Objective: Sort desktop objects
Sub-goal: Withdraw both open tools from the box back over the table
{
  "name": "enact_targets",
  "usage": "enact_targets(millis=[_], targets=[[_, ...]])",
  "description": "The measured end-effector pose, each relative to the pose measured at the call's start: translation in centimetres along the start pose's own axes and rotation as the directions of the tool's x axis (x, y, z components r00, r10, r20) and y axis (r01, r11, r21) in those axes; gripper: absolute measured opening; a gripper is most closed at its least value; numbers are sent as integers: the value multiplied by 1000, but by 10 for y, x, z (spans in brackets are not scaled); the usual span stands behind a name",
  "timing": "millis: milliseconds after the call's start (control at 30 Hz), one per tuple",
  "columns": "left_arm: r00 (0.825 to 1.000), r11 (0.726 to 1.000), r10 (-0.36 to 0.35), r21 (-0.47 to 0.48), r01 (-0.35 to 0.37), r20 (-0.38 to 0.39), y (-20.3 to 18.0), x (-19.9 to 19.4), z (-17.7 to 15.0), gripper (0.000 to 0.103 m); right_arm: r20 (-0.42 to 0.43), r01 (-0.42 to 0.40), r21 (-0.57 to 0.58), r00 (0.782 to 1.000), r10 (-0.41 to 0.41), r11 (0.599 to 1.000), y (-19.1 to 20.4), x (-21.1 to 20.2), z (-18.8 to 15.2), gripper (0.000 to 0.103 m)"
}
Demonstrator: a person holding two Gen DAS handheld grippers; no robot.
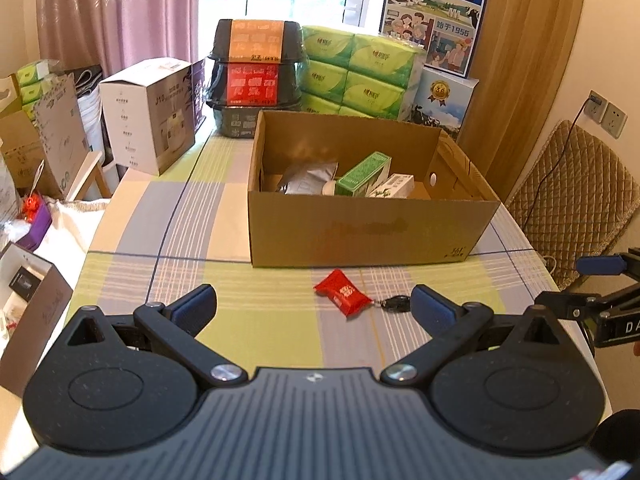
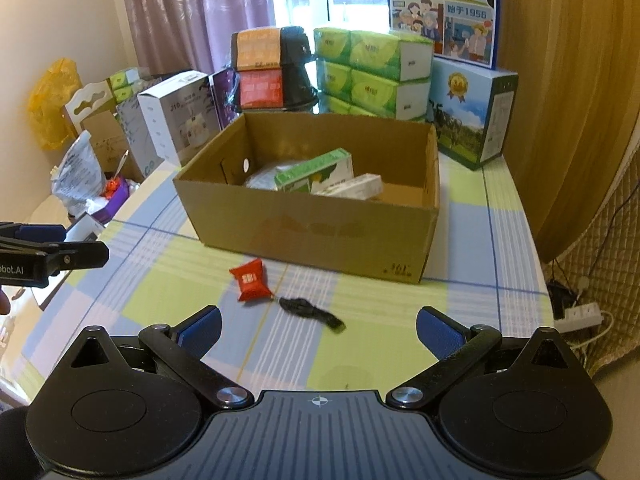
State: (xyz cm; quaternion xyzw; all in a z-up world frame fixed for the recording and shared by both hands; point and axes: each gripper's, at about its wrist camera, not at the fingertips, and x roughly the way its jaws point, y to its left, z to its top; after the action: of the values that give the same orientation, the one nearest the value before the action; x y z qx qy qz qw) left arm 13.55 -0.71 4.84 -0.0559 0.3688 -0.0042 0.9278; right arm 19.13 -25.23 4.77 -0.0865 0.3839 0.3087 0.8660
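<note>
A small red pillow charm (image 1: 342,292) (image 2: 251,279) with a black strap (image 1: 396,303) (image 2: 310,309) lies on the checked tablecloth in front of an open cardboard box (image 1: 360,228) (image 2: 320,232). Inside the box lie a green carton (image 1: 362,174) (image 2: 314,170), a white carton (image 1: 394,186) (image 2: 348,187) and a grey pouch (image 1: 306,178). My left gripper (image 1: 314,306) stands open just short of the charm, nothing between its fingers. My right gripper (image 2: 318,330) is open too, hovering near the strap. Each gripper shows at the edge of the other's view.
Behind the box stand stacked black food trays (image 1: 256,64), green tissue packs (image 1: 360,72), a white appliance box (image 1: 150,116) and milk cartons (image 2: 472,112). A quilted chair (image 1: 572,196) sits to the right, clutter and boxes (image 1: 32,288) past the table's left edge.
</note>
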Motion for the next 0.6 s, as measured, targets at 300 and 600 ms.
enact_targets(millis=[300,600], targets=[[1000,1000,12,-14,-12,-19,2,2,-15,101,-17,-5,23,1000,5,1000,-2,4,-23,101],[999,1000,11,-22,-12,-51,3,16,-27,101,-54,-12,11,998,12,1000,0,19,-35,101]])
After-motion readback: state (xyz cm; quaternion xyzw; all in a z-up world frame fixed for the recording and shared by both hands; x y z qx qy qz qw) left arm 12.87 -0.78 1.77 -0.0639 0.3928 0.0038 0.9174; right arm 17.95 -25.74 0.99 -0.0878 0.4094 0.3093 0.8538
